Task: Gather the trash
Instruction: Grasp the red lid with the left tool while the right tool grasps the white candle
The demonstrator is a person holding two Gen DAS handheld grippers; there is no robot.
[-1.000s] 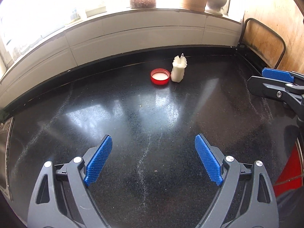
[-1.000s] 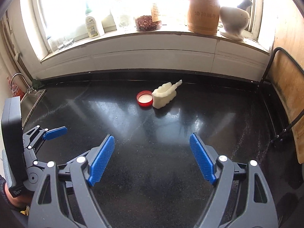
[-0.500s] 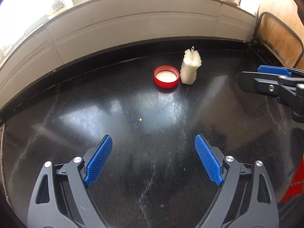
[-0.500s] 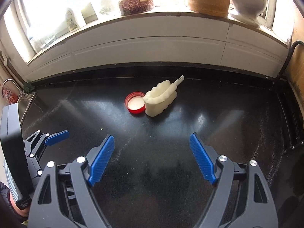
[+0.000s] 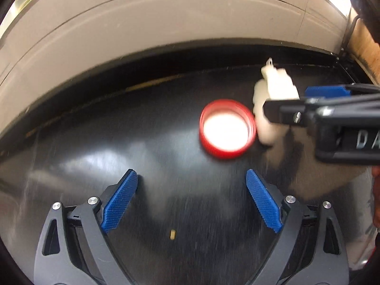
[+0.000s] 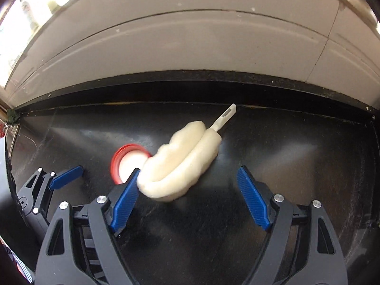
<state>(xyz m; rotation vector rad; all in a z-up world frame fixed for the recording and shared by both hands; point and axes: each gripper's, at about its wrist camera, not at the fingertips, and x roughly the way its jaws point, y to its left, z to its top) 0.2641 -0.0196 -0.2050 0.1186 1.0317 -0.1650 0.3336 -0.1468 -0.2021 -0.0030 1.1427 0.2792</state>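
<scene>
Bench [image 5: 99,142]: glossy black surface ending at a pale tiled wall.
Red cap [image 5: 227,128]: lies open side up on the bench, white inside; touching or just beside the white piece.
White squashed plastic piece [image 6: 182,163]: lies on its side, thin stalk aimed at the wall.
Left claw [image 5: 192,201]: blue pads spread wide, nothing between them; the cap sits ahead of them, toward the right pad.
Right claw [image 6: 187,198]: pads spread wide; the white piece lies between them, its near end at the left pad, touching or not I cannot tell.
Left wrist view only: a small tan crumb [image 5: 172,234] between the claw's arms; the right claw reaching in from the right, hiding part of the white piece.
Right wrist view only: the white piece's whole length; the cap half hidden behind it; the left claw at the left edge.
</scene>
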